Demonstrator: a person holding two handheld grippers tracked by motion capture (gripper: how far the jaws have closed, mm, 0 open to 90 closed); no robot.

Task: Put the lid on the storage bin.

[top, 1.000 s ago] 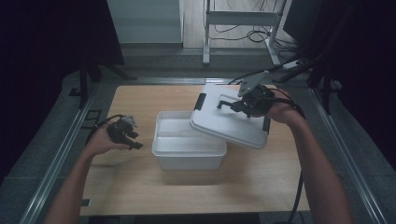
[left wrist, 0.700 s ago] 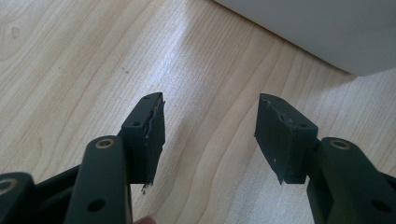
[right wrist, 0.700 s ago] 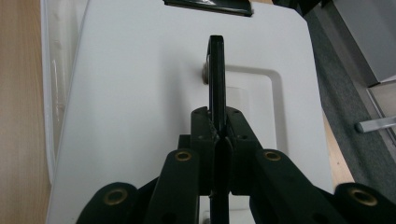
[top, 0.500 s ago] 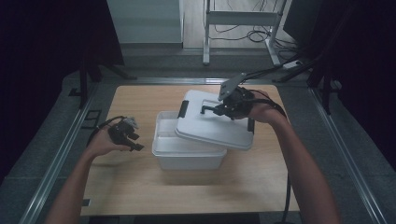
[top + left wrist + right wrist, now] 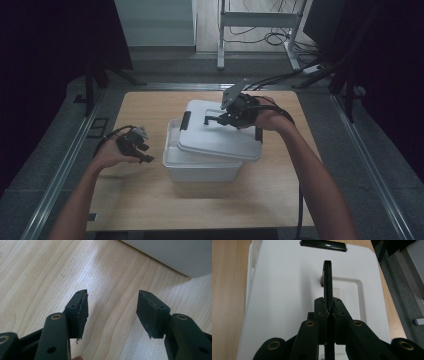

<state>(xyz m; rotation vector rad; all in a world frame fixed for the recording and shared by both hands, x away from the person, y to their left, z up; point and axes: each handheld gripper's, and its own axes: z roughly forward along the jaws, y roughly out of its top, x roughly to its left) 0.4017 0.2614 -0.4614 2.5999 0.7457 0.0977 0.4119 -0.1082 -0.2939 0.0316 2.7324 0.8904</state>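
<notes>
Work here looks like closing a box with its lid, and by my reading it is a little past halfway. At the left of the high view the left gripper (image 5: pixel 137 147) rests low over the bare table (image 5: pixel 125 200), just beside the box (image 5: pixel 200 167) but apart from it; in the left gripper view its jaws stand released with only wood grain between the pads (image 5: pixel 82 312), and a white corner of the box sits in the upper right of that frame. In the middle of the high view the box stands on the table, its left rim uncovered. The lid (image 5: pixel 220 137) lies tilted across it, shifted toward the right and the far side, so it overhangs there and is not seated. Right of centre, the right gripper (image 5: pixel 220 120) is clenched on the handle (image 5: pixel 327 282) on top of the lid; in the right gripper view the thin black handle stands edge-on between the closed jaws, with a black latch (image 5: pixel 323 245) at the top of the frame. Done: lid gripped and brought over the box. Left: squaring it up, lowering it flat, and probably pressing the latches shut.
</notes>
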